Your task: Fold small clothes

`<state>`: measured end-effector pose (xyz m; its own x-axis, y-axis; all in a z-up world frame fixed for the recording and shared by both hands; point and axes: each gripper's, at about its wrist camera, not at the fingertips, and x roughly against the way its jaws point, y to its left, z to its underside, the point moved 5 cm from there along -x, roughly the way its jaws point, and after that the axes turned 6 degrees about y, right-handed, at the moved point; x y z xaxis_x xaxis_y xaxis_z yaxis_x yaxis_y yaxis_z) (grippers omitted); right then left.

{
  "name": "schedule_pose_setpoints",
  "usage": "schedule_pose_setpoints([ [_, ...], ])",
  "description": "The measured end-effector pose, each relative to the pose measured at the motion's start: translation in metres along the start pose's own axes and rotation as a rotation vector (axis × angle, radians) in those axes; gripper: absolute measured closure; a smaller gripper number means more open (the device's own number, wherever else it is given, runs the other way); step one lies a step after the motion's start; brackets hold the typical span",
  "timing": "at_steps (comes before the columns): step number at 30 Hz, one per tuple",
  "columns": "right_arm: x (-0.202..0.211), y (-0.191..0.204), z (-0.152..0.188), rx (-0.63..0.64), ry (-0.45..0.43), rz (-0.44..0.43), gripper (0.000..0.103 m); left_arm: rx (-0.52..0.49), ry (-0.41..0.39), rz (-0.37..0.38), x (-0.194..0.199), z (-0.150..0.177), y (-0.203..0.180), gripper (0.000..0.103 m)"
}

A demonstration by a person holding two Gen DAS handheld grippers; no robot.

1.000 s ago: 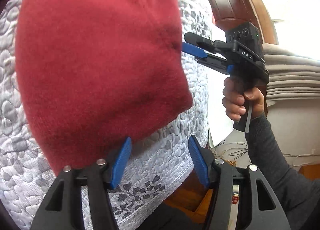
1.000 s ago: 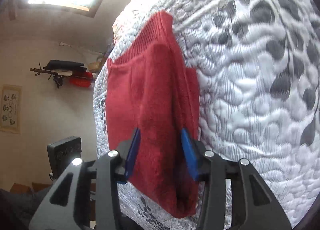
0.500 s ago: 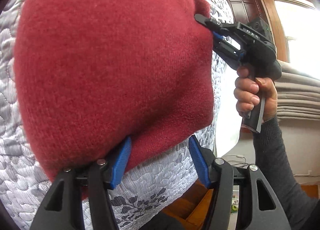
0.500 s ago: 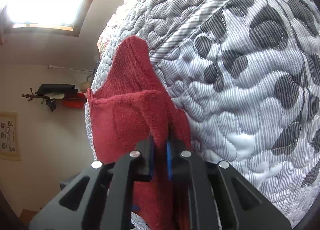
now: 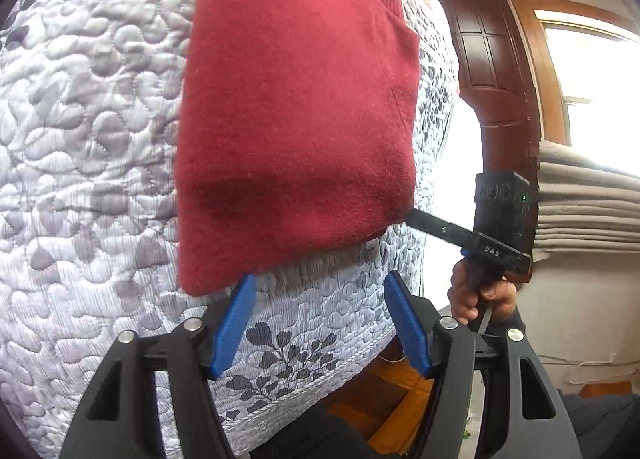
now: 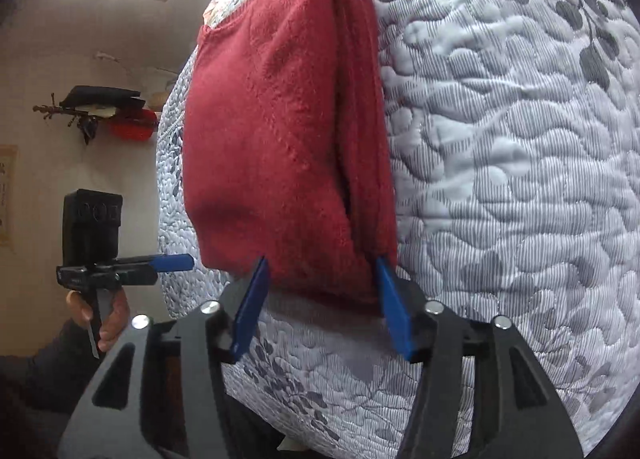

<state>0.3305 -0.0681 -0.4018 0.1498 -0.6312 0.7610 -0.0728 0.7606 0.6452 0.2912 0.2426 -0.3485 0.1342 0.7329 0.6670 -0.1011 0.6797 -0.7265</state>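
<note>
Red sweater (image 6: 288, 147) released — fingers (image 6: 396, 311) apart.

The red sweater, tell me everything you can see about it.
The red sweater is a fuzzy knit, folded into a compact rectangle with layered edges on one side and a ribbed band at its far end. It lies flat on the grey-patterned quilt. Both the left gripper and right gripper are open at its near edge.

2 close wrist views, sharing red garment (image 5: 296, 119)
</note>
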Motion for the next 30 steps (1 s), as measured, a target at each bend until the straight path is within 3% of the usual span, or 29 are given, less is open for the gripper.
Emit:
schedule_pose_setpoints([
  [1,-0.002,-0.001,0.001,-0.017,0.017,-0.036,0.088,0.001,-0.011,0.006,0.002,0.001,0.002,0.036],
  [6,0.007,-0.007,0.01,-0.082,0.028,-0.095,0.091,-0.046,-0.041,0.055,0.012,-0.007,-0.016,0.036],
  [9,-0.006,-0.032,0.016,-0.139,0.069,-0.091,0.092,-0.035,-0.019,0.026,0.002,-0.017,-0.01,0.036],
  [11,-0.011,-0.032,0.013,-0.132,0.083,-0.078,0.092,0.024,0.02,-0.004,-0.01,-0.024,0.007,0.036],
  [13,-0.007,-0.025,0.009,-0.107,0.086,-0.069,0.088,0.069,0.048,-0.013,-0.018,-0.023,0.023,0.037],
  [16,0.023,0.002,0.001,-0.022,0.034,-0.05,0.079,0.015,0.031,0.007,-0.003,-0.021,0.007,0.037],
  [18,0.046,0.019,-0.006,0.021,-0.039,-0.061,0.068,-0.045,-0.013,0.032,0.018,-0.023,-0.011,0.036],
  [20,0.051,0.036,-0.019,0.059,-0.077,-0.073,0.067,-0.079,-0.078,0.038,0.036,-0.033,-0.022,0.036],
  [22,0.033,0.048,-0.03,0.086,-0.041,-0.099,0.067,-0.081,-0.136,0.026,0.045,-0.049,-0.024,0.036],
  [25,-0.009,0.044,-0.037,0.086,0.049,-0.092,0.068,-0.041,-0.113,-0.028,0.034,-0.067,-0.007,0.036],
  [26,-0.013,0.033,-0.038,0.071,0.06,-0.086,0.075,-0.034,-0.09,-0.054,0.027,-0.069,0.001,0.036],
  [28,-0.021,0.011,-0.038,0.026,0.066,-0.068,0.101,-0.02,-0.071,-0.065,0.017,-0.072,0.014,0.036],
  [30,-0.024,-0.006,-0.032,-0.006,0.072,-0.075,0.103,-0.009,-0.075,-0.04,0.012,-0.073,0.021,0.036],
])
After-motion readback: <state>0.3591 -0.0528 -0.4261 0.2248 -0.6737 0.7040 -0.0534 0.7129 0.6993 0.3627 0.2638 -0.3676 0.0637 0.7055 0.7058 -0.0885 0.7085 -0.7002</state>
